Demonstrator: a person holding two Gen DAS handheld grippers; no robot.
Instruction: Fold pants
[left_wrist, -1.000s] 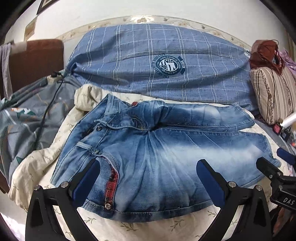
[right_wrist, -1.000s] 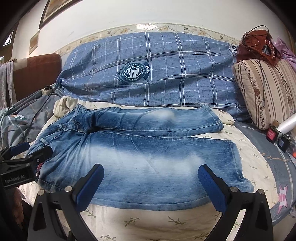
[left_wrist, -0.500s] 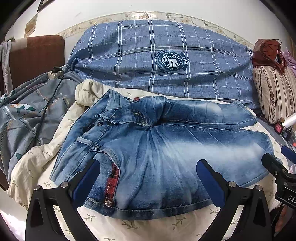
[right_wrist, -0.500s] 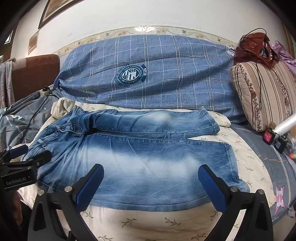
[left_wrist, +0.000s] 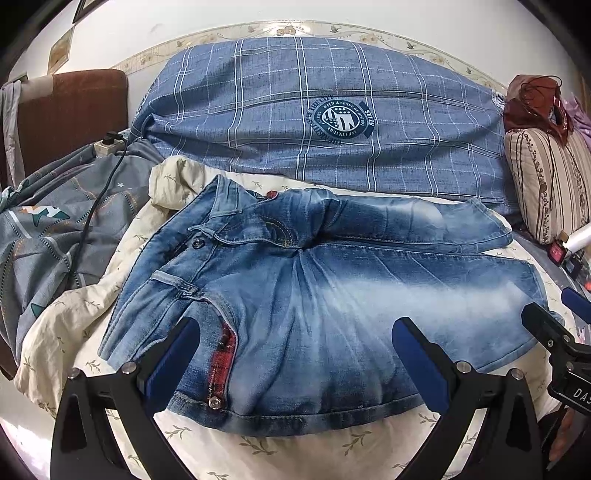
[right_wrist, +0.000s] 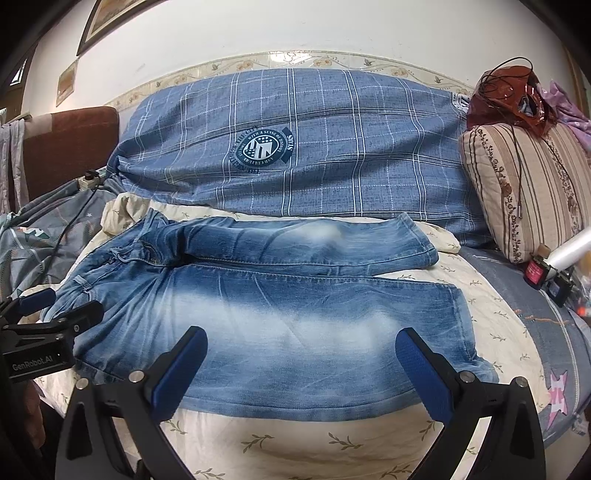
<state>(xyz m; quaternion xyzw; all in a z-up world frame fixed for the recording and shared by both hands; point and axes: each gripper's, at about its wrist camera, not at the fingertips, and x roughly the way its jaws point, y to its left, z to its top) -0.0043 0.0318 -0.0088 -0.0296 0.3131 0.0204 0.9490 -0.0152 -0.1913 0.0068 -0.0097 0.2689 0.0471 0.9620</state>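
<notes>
Faded blue jeans lie spread on a cream leaf-print quilt, waistband to the left, both legs running right, the far leg partly folded. They also show in the right wrist view. My left gripper is open and empty, hovering over the waist and near hip. My right gripper is open and empty, over the near leg. Each gripper appears at the edge of the other's view: the right one, the left one.
A large blue plaid pillow lies behind the jeans. A striped cushion with a brown bag on top stands at right. A grey patterned blanket with a black cable and power strip lies at left. Small items sit at the right edge.
Both grippers have drifted slightly back and up from the jeans; the view shifts a little. The jaws stay open and the jeans have not moved.
</notes>
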